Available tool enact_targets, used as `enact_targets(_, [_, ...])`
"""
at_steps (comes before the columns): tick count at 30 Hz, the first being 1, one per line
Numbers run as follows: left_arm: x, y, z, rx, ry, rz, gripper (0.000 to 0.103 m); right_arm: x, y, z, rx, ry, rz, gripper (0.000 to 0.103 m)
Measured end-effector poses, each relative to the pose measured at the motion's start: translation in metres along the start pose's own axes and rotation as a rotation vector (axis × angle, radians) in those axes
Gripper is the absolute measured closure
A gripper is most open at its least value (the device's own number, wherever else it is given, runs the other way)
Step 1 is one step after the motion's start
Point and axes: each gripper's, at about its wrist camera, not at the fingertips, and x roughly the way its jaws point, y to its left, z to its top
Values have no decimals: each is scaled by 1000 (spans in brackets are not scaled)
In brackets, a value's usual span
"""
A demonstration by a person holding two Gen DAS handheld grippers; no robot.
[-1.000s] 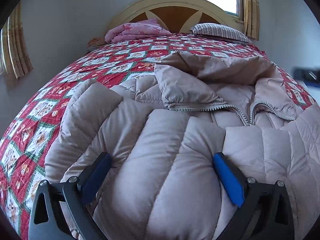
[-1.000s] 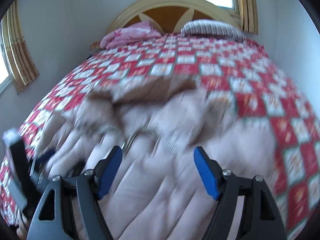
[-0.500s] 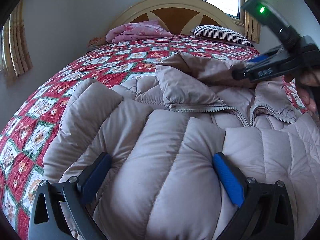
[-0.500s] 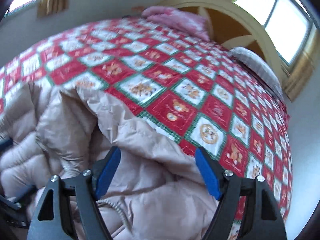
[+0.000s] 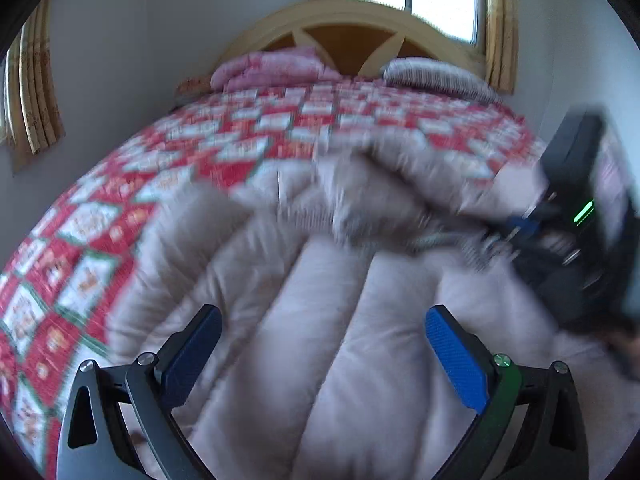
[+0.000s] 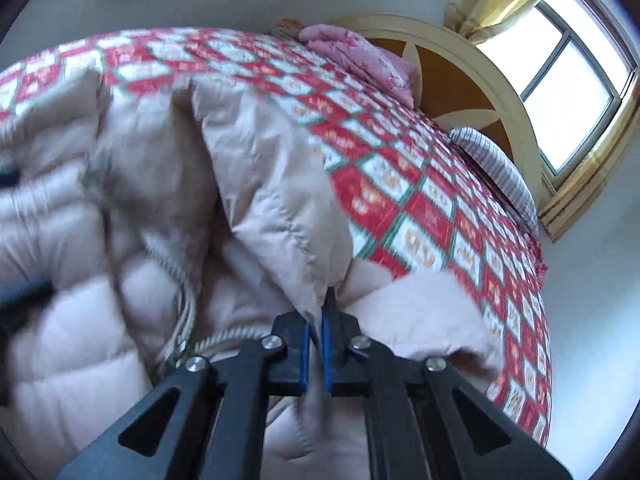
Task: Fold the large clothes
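Right wrist view: your right gripper (image 6: 315,336) pinches a fold of the puffer jacket (image 6: 276,208); your left gripper's (image 5: 322,354) jaws gape above it.

Bedspread (image 5: 224,152): red-and-white patchwork.
Headboard (image 6: 452,64): arched wood.
Pillows: pink (image 5: 276,68), striped (image 6: 500,168).
Window (image 6: 568,68): gold curtains (image 5: 36,92).

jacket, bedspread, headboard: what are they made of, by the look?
Jacket: likely thin nylon or polyester shell over puffy fill; faint sheen, stitched quilted channels, fine creases where the right gripper pinches it.
Bedspread: woven or printed cloth, probably cotton; matte, red and white diamond pattern.
Headboard: looks like wood, cream painted frame around brown panels; smooth, could be laminate.
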Motion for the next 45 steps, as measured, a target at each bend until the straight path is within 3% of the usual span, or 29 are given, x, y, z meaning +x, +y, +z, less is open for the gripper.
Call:
enact_targets(3, [-29,-4,49,54,-136,6,1,8,3,-8,23,-14,-19,97])
enact_targets(5, [-24,-3,92,32,-193,22,1,8,-1,-9,49,-31,1,97])
enact_targets(8, [15,-6,140,11,-181,57,1,7,-1,-11,45,-53,-4,97])
enact_targets(10, [50,-14,154,47,-139,105,1,6,1,-11,39,-64,-13,97])
enact_targets(13, [104,-25,139,117,17,154,1,5,6,-13,26,-76,-22,97])
enact_targets(16, [138,-27,100,218,133,232,1,3,9,-14,10,-88,-32,97])
enact_targets(19, [144,-14,75,186,195,184,1,2,10,-14,9,-92,-28,97])
enact_targets(24, [140,-8,65,157,157,186,1,-10,-7,-11,74,-76,47,92])
enact_targets(28, [139,-13,62,168,125,210,1,-42,-60,3,328,-122,164,80])
enact_targets(31, [140,-10,65,148,125,190,1,-48,-111,18,549,-144,134,78])
enact_targets(33, [142,-5,68,127,129,171,1,-27,-134,24,660,-82,116,74])
enact_targets(35, [141,-2,68,114,130,158,1,6,-140,17,722,14,168,74])
enact_targets(37, [135,1,71,95,113,141,1,19,-129,2,725,70,177,74])
enact_targets(41, [86,-2,89,43,-16,91,1,28,-94,-36,637,113,152,74])
enact_targets(43, [58,-14,102,17,-80,11,1,23,-95,-46,655,89,147,75])
enact_targets(45, [43,-30,112,10,-95,-97,1,21,-95,-50,662,73,140,75])
